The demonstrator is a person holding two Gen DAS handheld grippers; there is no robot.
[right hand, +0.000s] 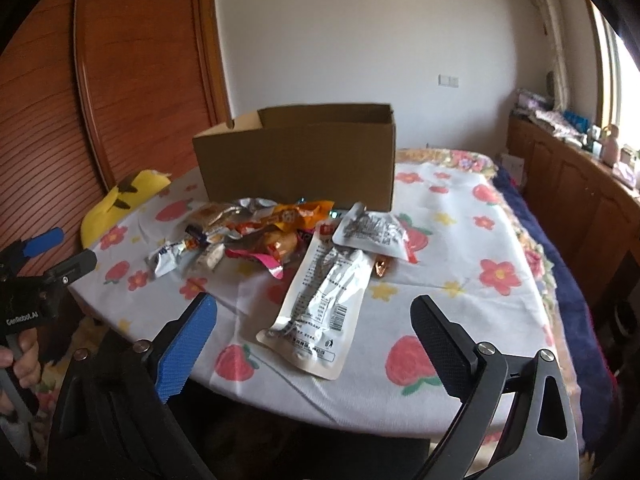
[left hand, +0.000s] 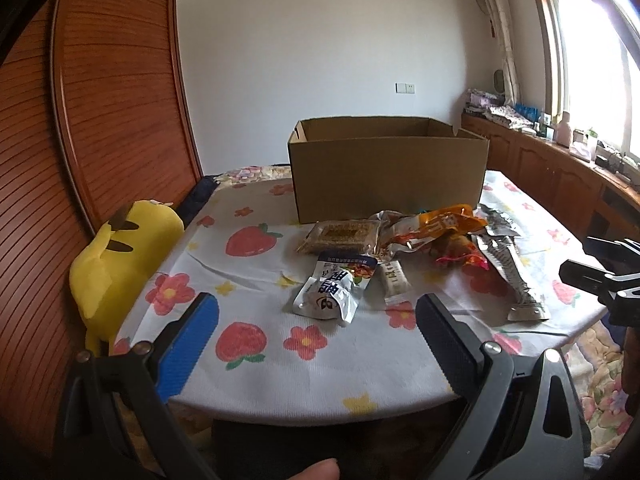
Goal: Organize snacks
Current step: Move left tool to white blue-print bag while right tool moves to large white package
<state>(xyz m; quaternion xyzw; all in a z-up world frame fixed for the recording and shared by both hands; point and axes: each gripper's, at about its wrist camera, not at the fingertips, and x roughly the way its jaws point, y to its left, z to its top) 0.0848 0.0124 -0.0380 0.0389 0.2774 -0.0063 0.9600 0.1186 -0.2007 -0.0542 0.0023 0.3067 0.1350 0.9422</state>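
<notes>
Two grippers hung over the table's near edge, both with fingers spread wide and nothing between them: the left gripper (left hand: 318,334) toward the near left corner, the right gripper (right hand: 314,338) further right along the same edge. Just past the right one lay a long pale packet (right hand: 320,300), printed side up, on the flowered tablecloth (right hand: 460,240). Ahead of the left one sat a small white-and-blue pouch (left hand: 334,288), with a little white bar (left hand: 395,278) just beside it. Behind those, mid-table, the remaining snacks were heaped together: a square brown cake packet (left hand: 340,237), an orange wrapper (left hand: 444,222) and a silver foil bag (right hand: 370,230), overlapping each other. Beyond the heap an open cardboard box (left hand: 388,170) stood toward the far edge, its front wall touching the pile. A yellow plush toy (left hand: 120,256) leaned off the left edge against the wooden panelling (left hand: 100,120).
</notes>
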